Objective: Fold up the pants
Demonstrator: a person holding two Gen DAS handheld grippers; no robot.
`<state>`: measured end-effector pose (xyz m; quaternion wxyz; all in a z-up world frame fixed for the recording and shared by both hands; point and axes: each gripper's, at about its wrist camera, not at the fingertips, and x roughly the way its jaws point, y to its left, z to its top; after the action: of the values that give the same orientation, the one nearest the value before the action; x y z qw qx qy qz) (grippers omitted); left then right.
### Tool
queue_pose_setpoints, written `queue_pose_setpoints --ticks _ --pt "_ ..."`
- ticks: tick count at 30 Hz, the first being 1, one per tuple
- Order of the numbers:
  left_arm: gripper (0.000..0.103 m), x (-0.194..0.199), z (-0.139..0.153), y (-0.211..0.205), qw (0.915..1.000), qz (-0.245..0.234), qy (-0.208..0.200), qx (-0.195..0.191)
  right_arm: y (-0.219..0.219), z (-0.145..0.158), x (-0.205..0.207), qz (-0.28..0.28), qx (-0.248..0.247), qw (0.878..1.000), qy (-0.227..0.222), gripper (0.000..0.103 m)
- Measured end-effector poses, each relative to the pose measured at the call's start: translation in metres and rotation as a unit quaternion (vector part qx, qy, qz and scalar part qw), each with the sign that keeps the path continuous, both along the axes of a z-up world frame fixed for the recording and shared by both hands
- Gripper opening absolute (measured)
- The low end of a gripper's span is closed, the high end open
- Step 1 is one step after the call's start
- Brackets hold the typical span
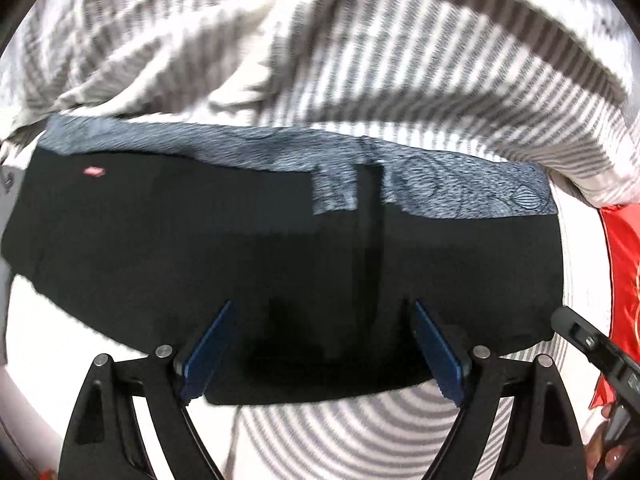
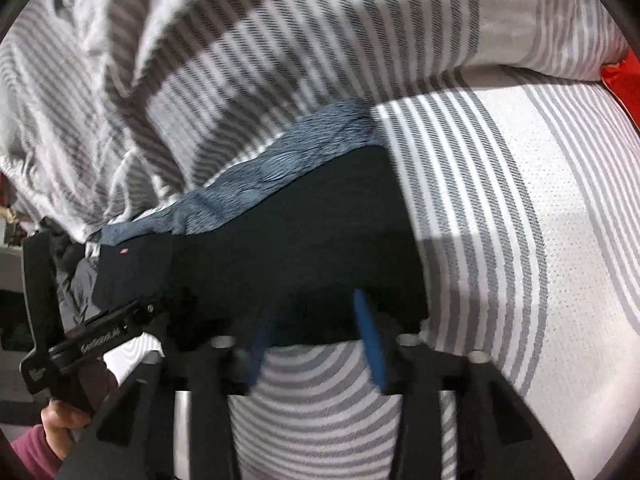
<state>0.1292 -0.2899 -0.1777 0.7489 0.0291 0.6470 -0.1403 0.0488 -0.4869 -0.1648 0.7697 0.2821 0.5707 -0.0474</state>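
The black pants (image 1: 240,240) lie folded in a wide band across the striped bed sheet (image 1: 340,432), with a small red label (image 1: 94,171) near their left end. A blue-grey patterned cloth (image 1: 460,188) shows along their far edge. My left gripper (image 1: 322,308) points down over the near edge of the pants, its blue pads (image 1: 208,352) wide apart and pressing on nothing. In the right wrist view the pants (image 2: 300,240) run to the upper right. My right gripper (image 2: 314,304) stands open at their near edge, blue pads (image 2: 370,340) apart.
A rumpled grey-and-white striped duvet (image 1: 280,40) is piled behind the pants. A red cloth (image 1: 620,280) lies at the right edge of the bed. The other gripper's body (image 2: 92,344) and a hand (image 2: 60,420) with a maroon sleeve sit at the left.
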Motion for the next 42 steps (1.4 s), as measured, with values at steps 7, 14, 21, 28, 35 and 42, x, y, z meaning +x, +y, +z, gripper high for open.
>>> queue_pose_setpoints --ticks 7,14,21,28,35,42 --pt "0.089 -0.020 0.015 0.020 0.9989 0.041 -0.012 0.018 0.025 0.004 -0.004 0.055 0.012 0.998 0.018 0.071" --pt "0.089 -0.042 0.017 0.034 0.9973 0.064 -0.026 0.026 0.030 0.008 -0.012 0.080 0.024 0.996 0.022 0.078" --pt "0.089 -0.050 0.013 0.046 0.9953 0.087 -0.035 -0.022 0.038 0.009 -0.019 0.090 0.010 0.995 0.028 0.082" --pt "0.089 -0.051 0.000 0.074 0.9928 0.067 -0.004 -0.099 0.069 0.009 -0.016 0.074 -0.012 0.997 0.030 0.087" --pt "0.089 -0.035 -0.002 0.115 0.9969 0.050 0.005 -0.060 0.122 0.008 -0.005 0.067 -0.012 0.997 0.040 0.087" --pt "0.089 -0.006 -0.005 0.209 0.9895 0.136 -0.006 -0.048 0.182 -0.003 0.019 0.090 -0.001 0.994 0.060 0.087"
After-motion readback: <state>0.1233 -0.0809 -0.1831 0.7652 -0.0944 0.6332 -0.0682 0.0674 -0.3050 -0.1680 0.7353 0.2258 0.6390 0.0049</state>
